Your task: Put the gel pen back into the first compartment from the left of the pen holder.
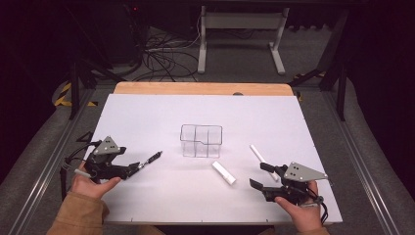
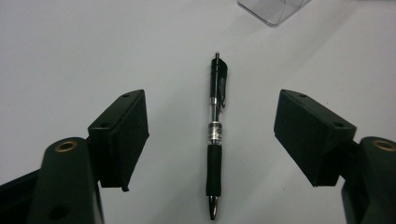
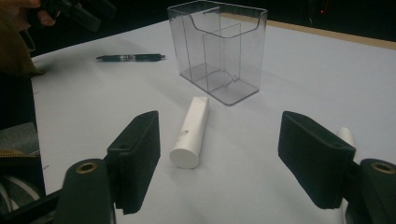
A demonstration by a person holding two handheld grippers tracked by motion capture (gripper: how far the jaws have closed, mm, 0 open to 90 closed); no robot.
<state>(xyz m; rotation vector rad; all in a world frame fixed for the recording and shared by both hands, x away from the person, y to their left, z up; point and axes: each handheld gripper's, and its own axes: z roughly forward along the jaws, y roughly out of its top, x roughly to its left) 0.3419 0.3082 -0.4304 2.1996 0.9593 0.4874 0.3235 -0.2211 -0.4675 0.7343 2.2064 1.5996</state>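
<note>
Black pen (image 1: 151, 158) lies on the white table (image 1: 147, 117) just ahead of the left gripper (image 1: 131, 169) in the high view, tip end toward the jaws, clip end pointing toward the clear organizer (image 1: 201, 140). The right gripper (image 1: 260, 175) sits low at the opposite side, with a short white tube (image 1: 223, 172) ahead of its jaws and a thinner white stick (image 1: 258, 154) just beside its upper jaw.

Along the left gripper view, the pen (image 2: 215, 135) runs straight up the middle of the gap, lengthwise, both pads standing apart from it and touching nothing. Closing here would likely catch the rubber grip section, a sound place to pinch; the jaws should drop until the pads straddle the barrel at table level, then squeeze evenly so the pen does not roll or skid away.

Through the right gripper view, the jaws likewise stand wide apart and empty, the tube (image 3: 189, 133) lying between them but nearer the left pad, the organizer (image 3: 219, 51) farther ahead, the stick's end (image 3: 346, 136) peeking behind the right pad.
</note>
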